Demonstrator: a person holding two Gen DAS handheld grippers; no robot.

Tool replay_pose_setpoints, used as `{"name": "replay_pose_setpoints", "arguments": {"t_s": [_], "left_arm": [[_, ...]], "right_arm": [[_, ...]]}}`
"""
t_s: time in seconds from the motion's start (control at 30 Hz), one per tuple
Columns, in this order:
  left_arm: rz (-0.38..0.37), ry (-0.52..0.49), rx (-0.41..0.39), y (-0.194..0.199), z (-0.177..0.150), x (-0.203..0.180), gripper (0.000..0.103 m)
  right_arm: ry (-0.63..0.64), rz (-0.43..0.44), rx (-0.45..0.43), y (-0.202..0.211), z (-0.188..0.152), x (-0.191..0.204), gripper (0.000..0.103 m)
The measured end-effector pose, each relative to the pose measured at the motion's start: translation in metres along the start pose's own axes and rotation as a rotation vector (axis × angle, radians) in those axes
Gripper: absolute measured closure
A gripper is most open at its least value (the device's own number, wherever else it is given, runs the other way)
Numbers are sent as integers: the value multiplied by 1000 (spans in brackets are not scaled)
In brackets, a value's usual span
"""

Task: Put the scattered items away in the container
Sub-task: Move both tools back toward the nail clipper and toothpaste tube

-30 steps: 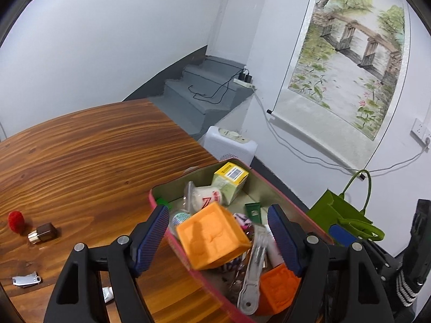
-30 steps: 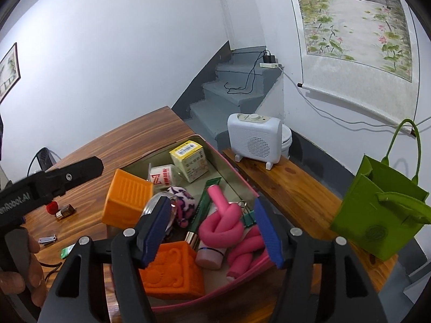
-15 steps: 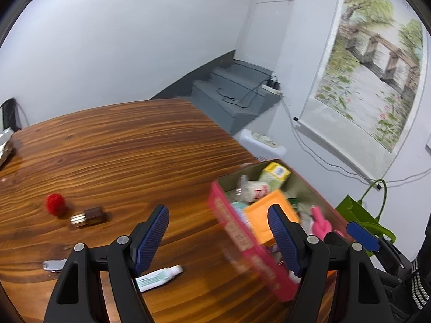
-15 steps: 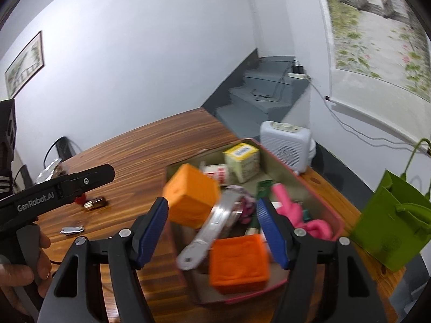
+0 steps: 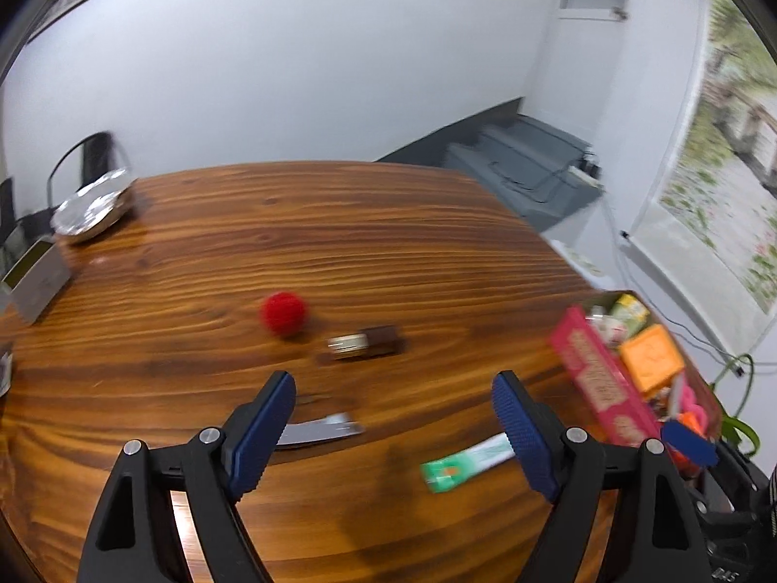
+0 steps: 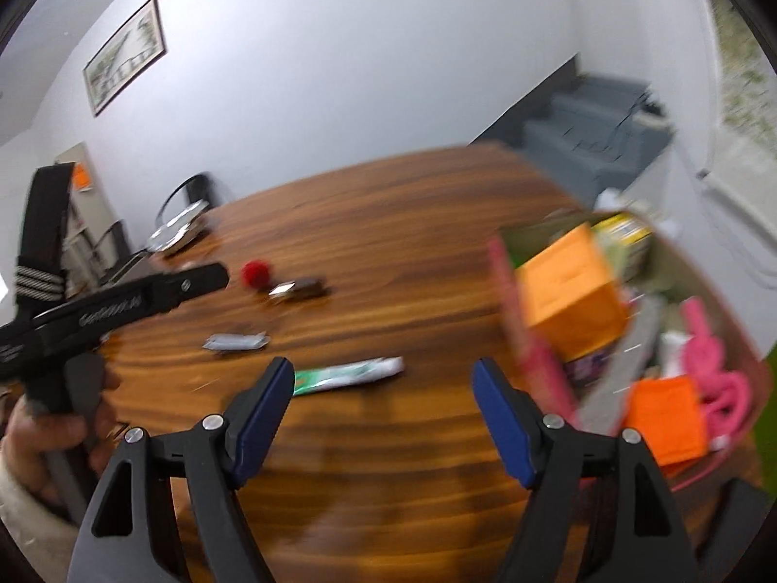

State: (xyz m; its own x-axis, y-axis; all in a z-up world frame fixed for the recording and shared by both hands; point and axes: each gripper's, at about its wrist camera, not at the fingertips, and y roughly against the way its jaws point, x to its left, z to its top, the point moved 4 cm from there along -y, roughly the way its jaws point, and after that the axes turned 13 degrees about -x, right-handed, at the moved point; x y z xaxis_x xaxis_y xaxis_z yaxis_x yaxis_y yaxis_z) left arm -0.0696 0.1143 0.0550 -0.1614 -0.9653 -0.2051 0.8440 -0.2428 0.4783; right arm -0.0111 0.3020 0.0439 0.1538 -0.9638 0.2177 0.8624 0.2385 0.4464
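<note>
On the wooden table lie a red pom-pom [image 5: 283, 312] [image 6: 255, 272], a brown and silver lipstick [image 5: 365, 342] [image 6: 298, 288], a silver clipper-like piece [image 5: 318, 431] [image 6: 236, 341] and a green and white tube [image 5: 464, 465] [image 6: 347, 375]. The pink-walled container [image 5: 599, 381] [image 6: 532, 354], full of orange blocks and other items, sits at the right. My left gripper [image 5: 396, 430] hangs over the table near the tube and silver piece, jaws opening with nothing between them. My right gripper [image 6: 383, 410] is just before the tube, jaws opening, also empty.
A foil-covered dish [image 5: 92, 211] and a small box [image 5: 36, 282] stand at the table's far left. Grey steps [image 5: 529, 170] and a hanging scroll painting [image 5: 723, 165] lie beyond the table. A hand [image 6: 53, 430] holds the left gripper's handle in the right wrist view.
Both grippers have swung left, away from above the container, to over the scattered items on the table. The container has slid to the right edge of both views. Both jaws stand wider.
</note>
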Motion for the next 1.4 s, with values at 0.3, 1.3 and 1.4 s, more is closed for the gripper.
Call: {"name": "replay_pose_setpoints", "arguments": {"t_s": [0.3, 1.3, 1.4], "left_arm": [[58, 64, 51, -13, -15, 58, 18], [43, -44, 120, -34, -36, 76, 18], [43, -102, 141, -41, -42, 69, 18]], "right_arm": [[-29, 115, 223, -47, -35, 29, 24], [127, 13, 294, -137, -26, 46, 24], [112, 15, 293, -136, -25, 44, 24]]}}
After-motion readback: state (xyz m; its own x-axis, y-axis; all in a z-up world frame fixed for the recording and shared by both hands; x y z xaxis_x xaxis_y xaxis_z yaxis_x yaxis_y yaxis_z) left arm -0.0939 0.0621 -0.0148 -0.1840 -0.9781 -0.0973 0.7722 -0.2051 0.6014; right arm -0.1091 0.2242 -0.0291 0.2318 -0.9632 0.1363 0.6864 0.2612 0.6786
